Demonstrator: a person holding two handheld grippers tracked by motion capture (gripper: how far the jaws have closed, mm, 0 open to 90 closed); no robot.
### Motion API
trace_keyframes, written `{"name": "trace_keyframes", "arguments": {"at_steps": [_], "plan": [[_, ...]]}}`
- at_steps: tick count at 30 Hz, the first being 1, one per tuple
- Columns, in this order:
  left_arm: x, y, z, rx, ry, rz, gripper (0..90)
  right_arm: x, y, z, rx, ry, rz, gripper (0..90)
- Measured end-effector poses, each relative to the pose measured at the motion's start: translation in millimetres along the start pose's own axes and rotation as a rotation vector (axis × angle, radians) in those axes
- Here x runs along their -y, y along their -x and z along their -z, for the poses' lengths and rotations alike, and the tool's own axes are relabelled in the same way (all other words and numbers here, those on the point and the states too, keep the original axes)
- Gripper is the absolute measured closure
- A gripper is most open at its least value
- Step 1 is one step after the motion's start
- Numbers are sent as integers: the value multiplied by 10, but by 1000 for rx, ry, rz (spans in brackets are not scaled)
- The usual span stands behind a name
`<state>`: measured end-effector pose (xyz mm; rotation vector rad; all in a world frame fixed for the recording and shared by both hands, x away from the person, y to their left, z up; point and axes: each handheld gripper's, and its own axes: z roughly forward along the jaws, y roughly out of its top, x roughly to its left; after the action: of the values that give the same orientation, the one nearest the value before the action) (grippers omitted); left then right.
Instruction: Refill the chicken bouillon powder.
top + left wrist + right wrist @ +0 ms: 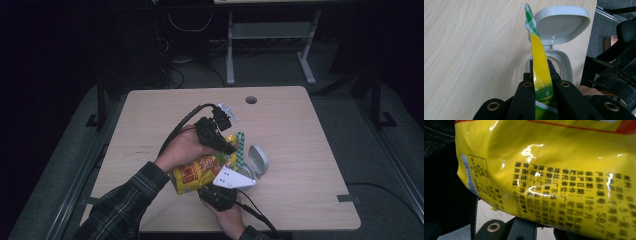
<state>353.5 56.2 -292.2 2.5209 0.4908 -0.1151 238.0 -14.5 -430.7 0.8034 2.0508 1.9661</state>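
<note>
**Snack bag held between two grippers above an open container**

The yellow snack bag (200, 172) hangs between the two tools over the table. The left gripper (541, 82) has its jaws clenched on the bag's flattened top seal, the green-checked tip (529, 17) of which rises past the fingertips. The right gripper (220, 196) meets the bag's lower end; in its own view the printed back of the pack lies across the jaw bases, so I cannot tell whether those fingers are closed on it or merely beneath it.

Just beyond the left fingers sits a grey flip-lid container (559, 32), lid swung up and mouth exposed. The step in hand looks like opening or positioning the bag at that container. The next move probably calls for a firm hold low on the bag while the seal is pulled apart or tipped toward the mouth, without knocking the lid.

The surface is a pale wood-grain table (295, 130) with a cable port (251, 100) far beyond the fingers. Around it the room is dark, with grey carpet, trailing cables and a grey desk frame (270, 45) behind.
</note>
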Motion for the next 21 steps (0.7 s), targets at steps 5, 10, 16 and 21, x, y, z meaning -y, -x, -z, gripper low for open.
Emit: {"name": "trace_keyframes", "arguments": {"at_steps": [5, 10, 16, 21], "plan": [[-5, 1, -3, 1, -2, 0, 896, 0, 3, 0, -1, 1, 0, 898], [-13, 6, -5, -1, -4, 2, 896, -2, 2, 2, -1, 3, -3, 898], [-22, 9, -5, -2, -9, -2, 896, -5, 5, 4, -1, 5, -5, 898], [-27, 12, -7, -5, -10, -4, 895, -6, 9, 4, -1, 6, -6, 898]]}}
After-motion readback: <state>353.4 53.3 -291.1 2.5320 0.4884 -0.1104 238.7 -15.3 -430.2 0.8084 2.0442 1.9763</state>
